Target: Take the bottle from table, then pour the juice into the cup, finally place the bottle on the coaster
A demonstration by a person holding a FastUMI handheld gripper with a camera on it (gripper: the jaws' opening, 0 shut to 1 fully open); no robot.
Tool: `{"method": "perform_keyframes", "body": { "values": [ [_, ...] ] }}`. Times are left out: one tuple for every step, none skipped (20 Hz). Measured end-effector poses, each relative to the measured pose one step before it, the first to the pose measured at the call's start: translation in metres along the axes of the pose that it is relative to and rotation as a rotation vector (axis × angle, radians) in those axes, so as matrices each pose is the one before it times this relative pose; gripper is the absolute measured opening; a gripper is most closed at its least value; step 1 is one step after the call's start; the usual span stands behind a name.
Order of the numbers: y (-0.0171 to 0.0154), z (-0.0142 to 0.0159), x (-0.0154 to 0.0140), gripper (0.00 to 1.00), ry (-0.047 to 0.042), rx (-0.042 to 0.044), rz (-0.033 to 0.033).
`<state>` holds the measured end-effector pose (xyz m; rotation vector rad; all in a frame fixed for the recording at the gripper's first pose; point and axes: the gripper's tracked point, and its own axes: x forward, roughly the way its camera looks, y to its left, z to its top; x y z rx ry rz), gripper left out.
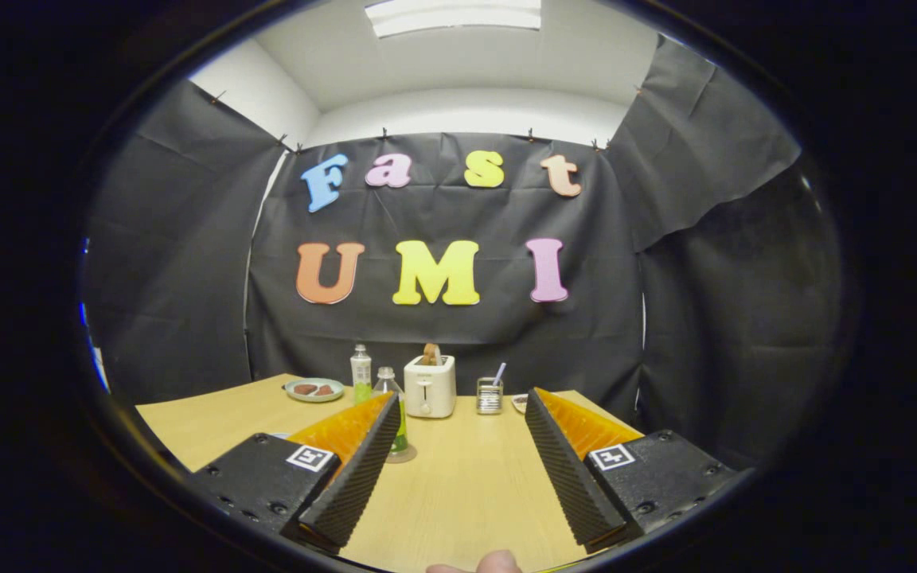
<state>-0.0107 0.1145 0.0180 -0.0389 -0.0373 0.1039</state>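
My gripper [460, 407] is open above the wooden table [466, 493], with nothing between its fingers. A clear bottle of green juice [399, 422] stands upright just beyond the left fingertip, which partly hides it. A pale round base [404, 456] shows under it; I cannot tell if it is a coaster. A second, similar bottle [360, 374] stands farther back to the left. A small clear glass [489, 395] with a stick-like thing in it stands at the back, ahead of the right finger.
A white toaster [430, 387] with bread in it stands at the back centre between bottles and glass. A plate [314, 389] with food lies at the back left. A small object [519, 403] peeks from behind the right fingertip. A person's fingertip [498, 563] shows below.
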Motion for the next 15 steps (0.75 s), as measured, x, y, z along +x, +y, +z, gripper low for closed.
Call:
{"method": "perform_keyframes", "body": {
  "values": [
    [-0.00026,-0.00011,0.00114,1.0,-0.00104,-0.00689,-0.00478],
    [0.00017,-0.00024,-0.00029,1.0,0.00003,-0.00361,-0.00239],
    [0.00136,-0.00053,0.00006,1.0,0.00253,-0.00057,0.0025],
    [0.00208,-0.00054,-0.00019,1.0,0.00076,0.00107,0.00391],
    [0.00036,-0.00032,0.00003,1.0,0.00087,-0.0006,0.00178],
    [0.00014,-0.00016,-0.00025,1.0,-0.00233,-0.00066,0.0002],
    [0.00076,0.00031,0.00066,1.0,-0.00054,-0.0007,0.00153],
    [0.00147,-0.0002,0.00055,1.0,-0.00008,-0.00003,0.00288],
    [0.00119,-0.00015,0.00041,1.0,-0.00128,-0.00086,0.00325],
    [0.00025,0.00056,-0.00149,1.0,-0.00435,-0.00077,0.00566],
    [0.00204,0.00118,0.00011,1.0,-0.00606,-0.00035,0.0086],
    [0.00056,0.00006,0.00053,1.0,-0.0031,-0.00042,0.00156],
    [-0.00051,0.00054,0.00033,1.0,-0.00113,-0.00189,-0.00293],
    [-0.00067,-0.00046,0.00001,1.0,0.00014,-0.00374,-0.00165],
    [0.00033,-0.00031,0.00061,1.0,0.00123,-0.00242,-0.00199]
  ]
}}
